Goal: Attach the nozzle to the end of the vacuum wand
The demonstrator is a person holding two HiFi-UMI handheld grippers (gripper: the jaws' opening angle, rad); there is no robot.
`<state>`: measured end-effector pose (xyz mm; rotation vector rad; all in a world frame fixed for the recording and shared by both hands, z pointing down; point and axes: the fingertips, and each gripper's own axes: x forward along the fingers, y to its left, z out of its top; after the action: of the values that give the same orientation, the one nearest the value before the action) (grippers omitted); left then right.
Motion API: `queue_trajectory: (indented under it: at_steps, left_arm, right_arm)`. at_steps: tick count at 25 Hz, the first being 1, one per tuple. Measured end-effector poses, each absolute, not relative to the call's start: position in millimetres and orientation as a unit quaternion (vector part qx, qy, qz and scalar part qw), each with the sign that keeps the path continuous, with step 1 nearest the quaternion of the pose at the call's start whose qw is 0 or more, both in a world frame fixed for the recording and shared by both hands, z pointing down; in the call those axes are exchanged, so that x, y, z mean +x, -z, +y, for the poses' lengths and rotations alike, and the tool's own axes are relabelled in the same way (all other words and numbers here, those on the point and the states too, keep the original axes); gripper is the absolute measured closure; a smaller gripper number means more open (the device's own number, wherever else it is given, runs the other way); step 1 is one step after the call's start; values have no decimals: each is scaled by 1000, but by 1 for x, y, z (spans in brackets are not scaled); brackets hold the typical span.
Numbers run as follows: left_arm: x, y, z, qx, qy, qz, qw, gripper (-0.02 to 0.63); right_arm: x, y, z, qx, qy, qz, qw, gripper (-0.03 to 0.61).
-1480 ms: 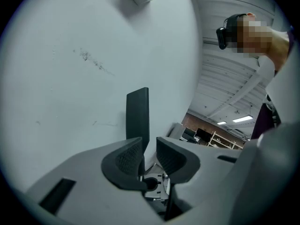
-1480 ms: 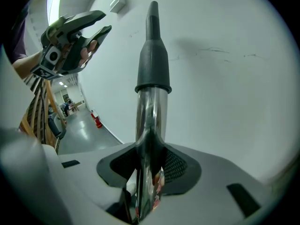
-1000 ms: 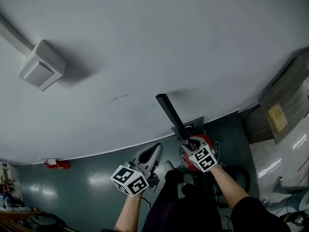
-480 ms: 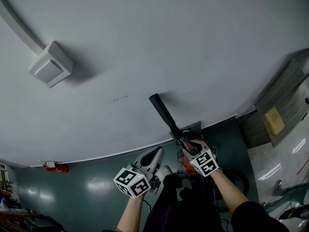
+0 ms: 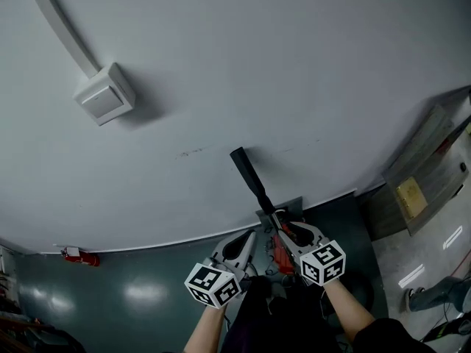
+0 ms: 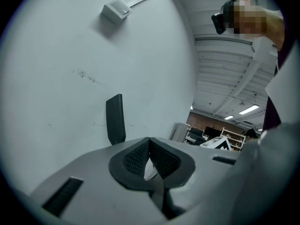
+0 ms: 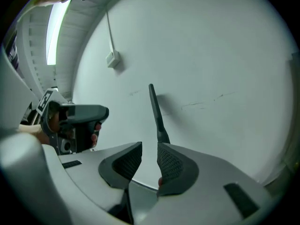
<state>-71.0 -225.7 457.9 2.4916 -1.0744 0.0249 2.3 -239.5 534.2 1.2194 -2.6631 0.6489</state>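
The left gripper (image 6: 150, 145) has its fingers clenched on nothing. The right gripper (image 7: 149, 148) has its fingers closing, still apart, and the black nozzle (image 7: 156, 111) rises just behind one fingertip.

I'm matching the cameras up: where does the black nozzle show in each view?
Head view: black nozzle near centre, slanting up-left.
Left gripper view: nozzle left of centre, broad, upright.
Right gripper view: nozzle at centre, thin.
Shared landmark: white wall box, above it everywhere.
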Motion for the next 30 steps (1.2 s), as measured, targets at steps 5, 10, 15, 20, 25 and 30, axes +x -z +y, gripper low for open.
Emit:
queue_trajectory:
  at_steps: [5, 10, 15, 20, 25, 30]
  left_arm:
    - [-69, -434, -220, 895, 6, -401, 196, 609]
    - [-63, -409, -210, 898, 14, -404, 174, 609]
    - [-56, -400, -200, 900, 11, -404, 162, 609]
    - [-51, -396, -192, 902, 8, -399, 162, 609]
    - [-63, -398, -187, 899, 5, -405, 167, 609]
    - [-73, -394, -180, 899, 14, -406, 166, 609]
  right_arm:
    - [0, -475, -225, 404, -195, -894, 9, 518]
    - [-6, -442, -207, 394, -182, -901, -17, 554]
    - [-9, -424, -195, 388, -172, -905, -27, 561]
    - [-5, -418, -186, 388, -179, -904, -32, 561]
    - [-14, -414, -180, 387, -181, -903, -38, 561]
    - [-26, -408, -167, 389, -183, -902, -41, 561]
